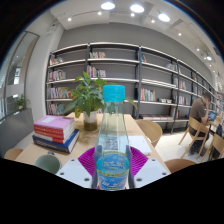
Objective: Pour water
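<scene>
Gripper view: clear plastic water bottle point(113, 140) with a light blue cap point(114, 93) stands upright between the two fingers of the gripper point(113, 160); the magenta pads point(88, 159) sit against its lower body on both sides, no gap visible at either side, so the fingers read as clamped on the bottle at label height. Whether the bottle's base rests on the table point(150, 145) or is lifted off it cannot be told, as the base is hidden. Beyond the fingers and to the left: a stack of books point(56, 132) on the table, and a potted plant point(87, 98) further back. Behind everything, long bookshelves point(130, 75); a person point(201, 112) is seated far off to the right. No cup or other receiving vessel in sight. Judgement on handling: thin-walled bottle, soft under pressure, smooth and likely slippery; the water inside gives it some weight and will shift when tilted. Mid-to-lower body is a sound hold, firm but not crushing. Cap looks still on, so pouring cannot start yet.
</scene>
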Action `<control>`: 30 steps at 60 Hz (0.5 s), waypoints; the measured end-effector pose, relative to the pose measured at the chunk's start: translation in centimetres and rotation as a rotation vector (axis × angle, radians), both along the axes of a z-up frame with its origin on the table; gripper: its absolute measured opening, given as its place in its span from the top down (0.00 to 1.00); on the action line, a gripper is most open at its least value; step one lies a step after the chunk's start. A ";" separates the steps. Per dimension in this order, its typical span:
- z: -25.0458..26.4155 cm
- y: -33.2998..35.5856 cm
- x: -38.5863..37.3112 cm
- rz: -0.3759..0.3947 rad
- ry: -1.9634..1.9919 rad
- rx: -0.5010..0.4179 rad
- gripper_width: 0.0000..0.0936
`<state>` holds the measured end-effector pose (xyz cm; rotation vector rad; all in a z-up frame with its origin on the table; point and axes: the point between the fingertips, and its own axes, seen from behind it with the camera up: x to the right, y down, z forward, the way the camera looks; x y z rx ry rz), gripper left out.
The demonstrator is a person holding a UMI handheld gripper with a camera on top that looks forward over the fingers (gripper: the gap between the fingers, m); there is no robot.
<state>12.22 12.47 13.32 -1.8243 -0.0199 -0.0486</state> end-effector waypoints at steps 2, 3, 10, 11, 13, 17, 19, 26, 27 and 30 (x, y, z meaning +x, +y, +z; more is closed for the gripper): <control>-0.9 0.0 0.2 0.003 0.004 -0.005 0.55; -1.3 0.0 0.1 0.003 0.004 -0.012 0.55; -4.7 -0.3 0.1 0.008 0.055 -0.048 0.54; -4.1 -0.1 0.1 0.009 0.061 -0.012 0.55; -4.2 -0.3 0.3 0.004 0.049 -0.014 0.55; -4.1 -0.6 0.3 0.009 0.033 -0.003 0.55; -4.0 -1.0 0.6 0.001 0.034 -0.001 0.55; -4.2 -1.2 0.7 -0.017 0.037 -0.010 0.53; -4.3 -1.2 0.7 -0.019 0.037 -0.012 0.52; -4.2 -1.3 0.8 -0.019 0.037 -0.016 0.47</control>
